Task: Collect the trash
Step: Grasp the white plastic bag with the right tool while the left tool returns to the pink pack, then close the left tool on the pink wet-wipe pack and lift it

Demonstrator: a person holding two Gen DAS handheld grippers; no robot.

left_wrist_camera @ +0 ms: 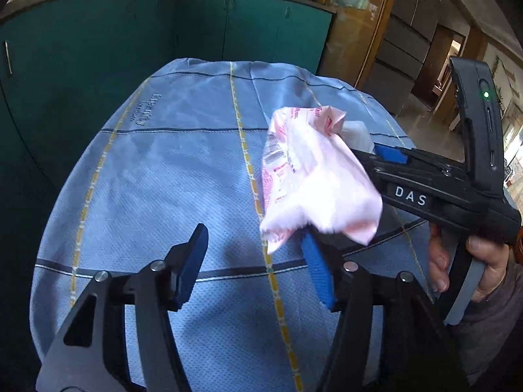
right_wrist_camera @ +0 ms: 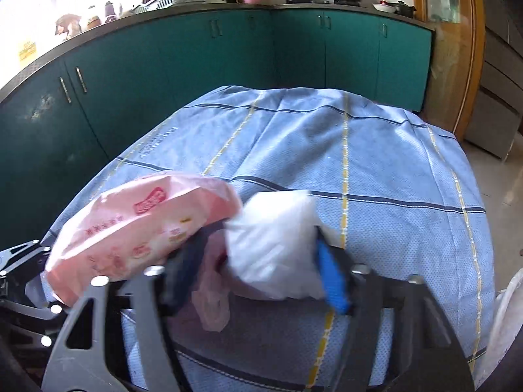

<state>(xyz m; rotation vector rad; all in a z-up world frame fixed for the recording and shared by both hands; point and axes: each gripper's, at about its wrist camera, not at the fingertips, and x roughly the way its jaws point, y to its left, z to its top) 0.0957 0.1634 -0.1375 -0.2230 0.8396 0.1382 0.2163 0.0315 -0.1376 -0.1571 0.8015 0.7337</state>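
Two wrappers clamped in my right gripper [right_wrist_camera: 248, 271], pink wrapper [right_wrist_camera: 140, 228] long axis toward ten o'clock, white bag [right_wrist_camera: 271, 241] bunched, my left gripper [left_wrist_camera: 258, 261] released, empty.

Your right claw [right_wrist_camera: 255, 271] pinches a white plastic bag [right_wrist_camera: 274, 238] and a pink wrapper [right_wrist_camera: 137, 225] above the blue checked cloth [right_wrist_camera: 392, 170] on the worktop; teal cabinets [right_wrist_camera: 163, 75] behind.

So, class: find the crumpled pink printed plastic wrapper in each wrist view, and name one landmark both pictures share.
Left wrist view: the crumpled pink printed plastic wrapper is right of centre, hanging at the right gripper.
Right wrist view: the wrapper is lower left, above the near finger.
Shared landmark: the blue checked tablecloth and the teal cabinets.
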